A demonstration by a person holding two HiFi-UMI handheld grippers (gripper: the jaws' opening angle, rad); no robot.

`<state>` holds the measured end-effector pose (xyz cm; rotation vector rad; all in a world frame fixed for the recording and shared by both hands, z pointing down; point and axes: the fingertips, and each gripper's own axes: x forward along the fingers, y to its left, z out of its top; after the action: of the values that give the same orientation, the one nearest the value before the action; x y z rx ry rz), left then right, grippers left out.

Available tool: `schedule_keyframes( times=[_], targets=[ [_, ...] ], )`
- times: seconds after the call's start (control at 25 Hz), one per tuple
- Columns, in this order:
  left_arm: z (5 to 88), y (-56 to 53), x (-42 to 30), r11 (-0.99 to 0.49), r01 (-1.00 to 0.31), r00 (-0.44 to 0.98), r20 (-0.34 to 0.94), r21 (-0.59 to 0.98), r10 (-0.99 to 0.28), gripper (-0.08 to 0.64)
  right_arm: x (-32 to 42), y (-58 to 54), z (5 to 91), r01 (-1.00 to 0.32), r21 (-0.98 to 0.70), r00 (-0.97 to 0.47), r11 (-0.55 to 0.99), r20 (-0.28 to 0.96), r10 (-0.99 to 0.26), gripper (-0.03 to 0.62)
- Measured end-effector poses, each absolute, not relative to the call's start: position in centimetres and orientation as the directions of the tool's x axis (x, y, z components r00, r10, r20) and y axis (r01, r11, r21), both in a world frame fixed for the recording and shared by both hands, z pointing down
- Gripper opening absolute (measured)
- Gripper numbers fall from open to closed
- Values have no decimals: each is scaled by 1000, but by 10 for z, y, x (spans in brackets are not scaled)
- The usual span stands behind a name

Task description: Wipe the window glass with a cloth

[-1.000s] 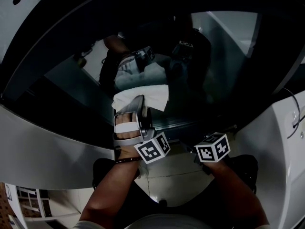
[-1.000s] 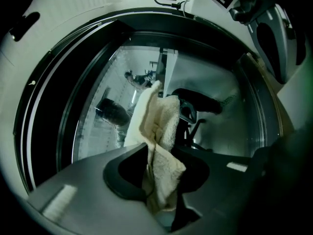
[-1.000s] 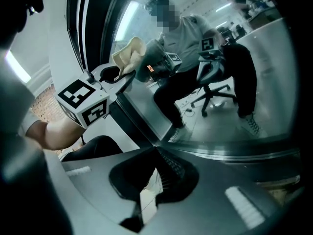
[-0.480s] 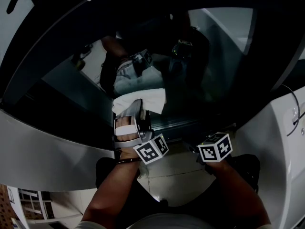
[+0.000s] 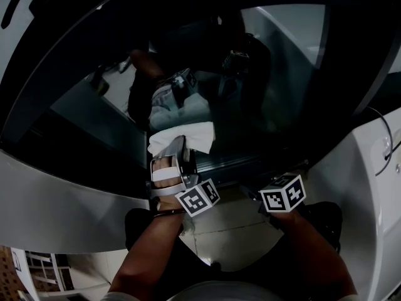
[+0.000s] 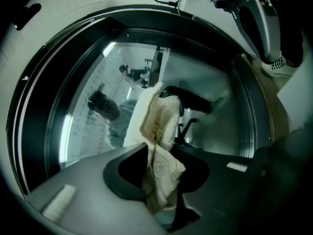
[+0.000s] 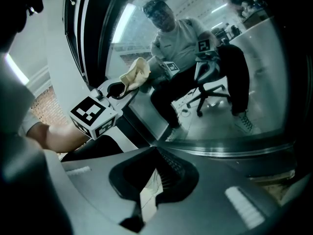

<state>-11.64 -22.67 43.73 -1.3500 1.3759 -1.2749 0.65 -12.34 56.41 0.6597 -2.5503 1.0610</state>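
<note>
One cloth clamped in left gripper, against one window glass; right gripper clenched, empty.

We see the cloth as soft cream terry fabric with a rough, looped nap. The window glass is smooth and glossy, and it mirrors the room. The left tongs and the right tongs look like smooth matt grey plastic. The white panel beside the glass is glossy, like painted metal. The floor tiles shine a little.
</note>
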Motion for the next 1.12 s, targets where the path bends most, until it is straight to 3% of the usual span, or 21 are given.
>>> schedule_keyframes(
  times=[1.12],
  targets=[
    [503,-226,-106,-231,-216,-134,264,-949,-955,112,26,-124,566,-528,-596,-845,605,438,-306,2]
  ],
)
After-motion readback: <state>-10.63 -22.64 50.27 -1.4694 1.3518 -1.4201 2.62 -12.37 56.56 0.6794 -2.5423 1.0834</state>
